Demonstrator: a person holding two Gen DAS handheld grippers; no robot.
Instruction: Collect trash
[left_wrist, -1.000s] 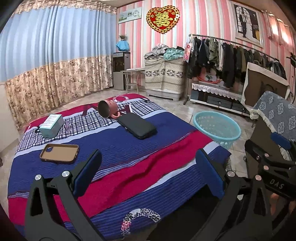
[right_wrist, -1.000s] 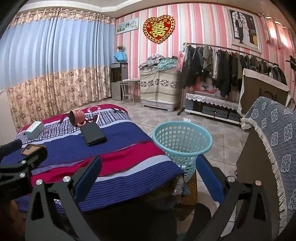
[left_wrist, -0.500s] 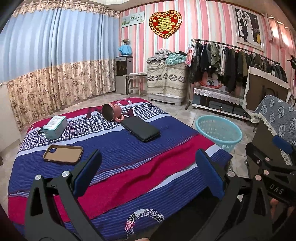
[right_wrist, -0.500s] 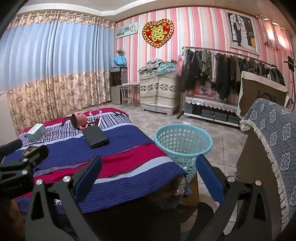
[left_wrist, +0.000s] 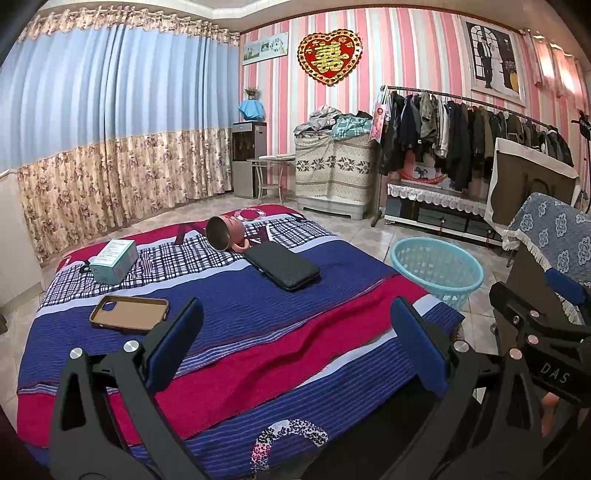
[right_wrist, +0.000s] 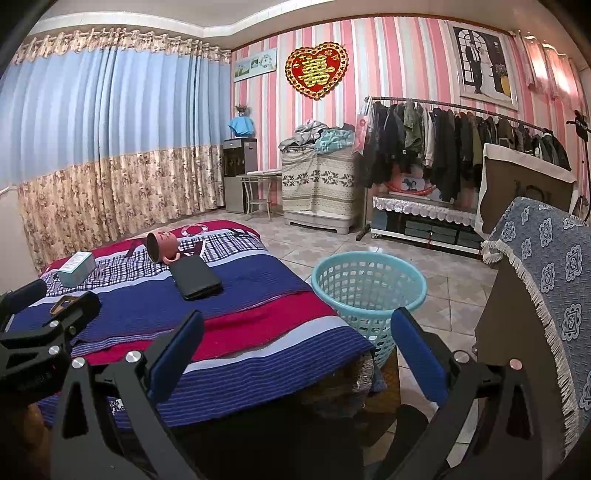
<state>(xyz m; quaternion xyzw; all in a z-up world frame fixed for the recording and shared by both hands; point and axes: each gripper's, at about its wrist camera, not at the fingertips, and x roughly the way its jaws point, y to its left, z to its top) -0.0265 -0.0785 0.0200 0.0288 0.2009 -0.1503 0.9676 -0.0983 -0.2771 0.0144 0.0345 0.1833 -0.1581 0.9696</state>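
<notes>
Both views have drifted slightly since the earlier frames, so the bed and basket sit a little lower and farther right in the picture.

Blue and floral curtains (left_wrist: 110, 140) fill the left, a pink striped wall with a red heart (left_wrist: 330, 52) the upper centre, a clothes rack (left_wrist: 461, 136) the upper right.

On the striped blanket (left_wrist: 229, 332), from left: a teal box (left_wrist: 113, 256), a tan phone case (left_wrist: 129, 314) below it, a tipped pink mug (left_wrist: 225, 233) touching a black case (left_wrist: 282, 266).

Right of the bed, on the tiled floor, stands the teal mesh basket (right_wrist: 369, 291), upright.

The left gripper (left_wrist: 295, 343) and right gripper (right_wrist: 295, 343) hang over the bed's near edge, jaws spread wide, grasping nothing.
</notes>
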